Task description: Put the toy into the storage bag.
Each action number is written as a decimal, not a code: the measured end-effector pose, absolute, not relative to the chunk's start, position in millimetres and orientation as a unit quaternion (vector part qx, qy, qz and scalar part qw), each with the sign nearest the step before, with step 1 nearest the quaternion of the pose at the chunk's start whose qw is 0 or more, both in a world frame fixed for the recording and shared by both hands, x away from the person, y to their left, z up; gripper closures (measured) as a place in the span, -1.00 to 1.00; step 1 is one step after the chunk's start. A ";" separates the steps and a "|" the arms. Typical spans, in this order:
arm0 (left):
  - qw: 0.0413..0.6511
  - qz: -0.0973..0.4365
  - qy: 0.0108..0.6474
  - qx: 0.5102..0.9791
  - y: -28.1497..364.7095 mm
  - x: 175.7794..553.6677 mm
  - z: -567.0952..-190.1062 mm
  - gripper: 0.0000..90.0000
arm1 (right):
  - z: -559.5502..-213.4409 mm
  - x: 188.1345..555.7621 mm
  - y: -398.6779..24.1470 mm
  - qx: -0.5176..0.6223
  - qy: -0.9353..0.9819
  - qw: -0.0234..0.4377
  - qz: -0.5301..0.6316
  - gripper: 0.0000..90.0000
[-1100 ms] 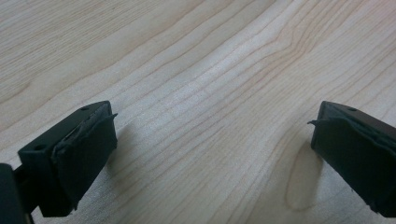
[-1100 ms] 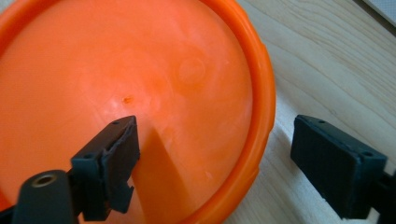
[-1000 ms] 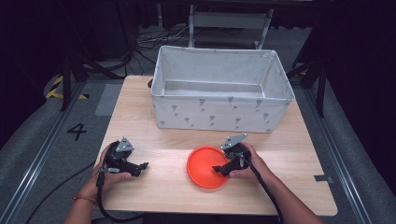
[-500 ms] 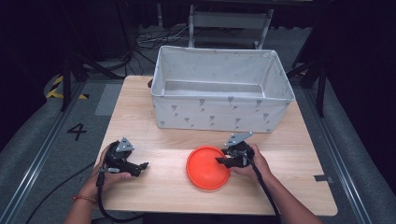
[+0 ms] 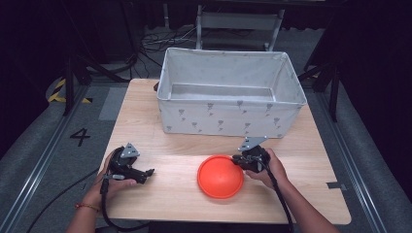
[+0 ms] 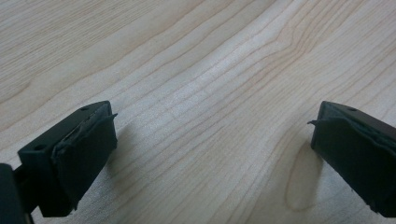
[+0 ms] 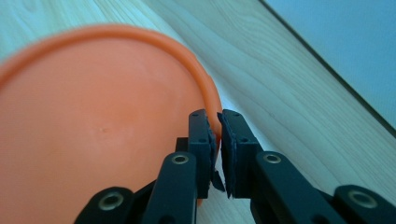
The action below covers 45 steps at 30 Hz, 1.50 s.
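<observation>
Nearest, toward the table's (image 5: 301, 204) front edge: left gripper (image 5: 145, 173) parked with jaws wide apart over bare wood, holding nothing, probably kept clear. Right of centre, right gripper (image 7: 216, 135) just closed, now pinching the near rim of the orange bowl (image 5: 219, 175), upside down on the surface; rim likely chosen as the one thin edge. Beyond, fabric bin (image 5: 228, 116) along the back edge, seemingly the destination.

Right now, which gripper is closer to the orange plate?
Right. The right gripper is shut on the orange plate's rim; the left gripper rests apart on the table, open.
</observation>
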<state>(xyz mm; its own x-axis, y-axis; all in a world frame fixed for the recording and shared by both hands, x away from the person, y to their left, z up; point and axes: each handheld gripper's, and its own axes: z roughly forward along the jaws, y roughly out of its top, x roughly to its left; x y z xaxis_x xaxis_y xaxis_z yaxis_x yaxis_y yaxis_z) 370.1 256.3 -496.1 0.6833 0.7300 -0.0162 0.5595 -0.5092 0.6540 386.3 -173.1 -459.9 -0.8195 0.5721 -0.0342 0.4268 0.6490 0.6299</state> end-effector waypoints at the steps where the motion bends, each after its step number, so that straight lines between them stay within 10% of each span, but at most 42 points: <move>1: 0.322 0.131 0.375 0.859 256.4 370.1 -495.9 -0.99 | -461.7 387.2 -171.3 0.276 0.904 0.118 0.305 0.83; 8: 0.322 0.131 0.375 0.859 256.4 370.1 -495.9 -0.99 | -465.1 391.4 -166.1 0.277 0.906 0.105 0.302 0.04; 10: 0.323 0.132 0.375 0.859 256.3 370.1 -496.0 -0.99 | -468.7 397.1 -163.2 0.292 0.907 0.081 0.291 -0.45; 17: 0.322 0.131 0.375 0.859 256.4 370.1 -496.0 -0.99 | -476.7 396.8 -148.3 0.269 0.928 0.041 0.256 -0.68; 23: 0.323 0.131 0.375 0.859 256.4 370.2 -496.0 -0.99 | -472.9 392.1 -145.8 0.250 0.934 0.034 0.254 -0.37; 29: 0.323 0.130 0.375 0.859 256.4 370.3 -496.1 -0.99 | -465.3 403.0 -159.1 0.285 0.918 0.022 0.275 0.38; 45: 0.324 0.131 0.375 0.859 256.3 370.4 -496.2 -0.99 | -389.6 378.1 -156.4 0.197 0.931 0.067 0.300 0.84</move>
<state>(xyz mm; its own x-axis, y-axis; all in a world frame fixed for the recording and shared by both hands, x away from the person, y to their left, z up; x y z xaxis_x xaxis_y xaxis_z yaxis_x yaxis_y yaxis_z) 370.4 256.3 -496.2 0.6847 0.7286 -0.0185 0.5595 -0.5092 0.6539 378.1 -156.4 -389.6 -0.9133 0.4073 -0.0056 0.3275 0.7422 0.5847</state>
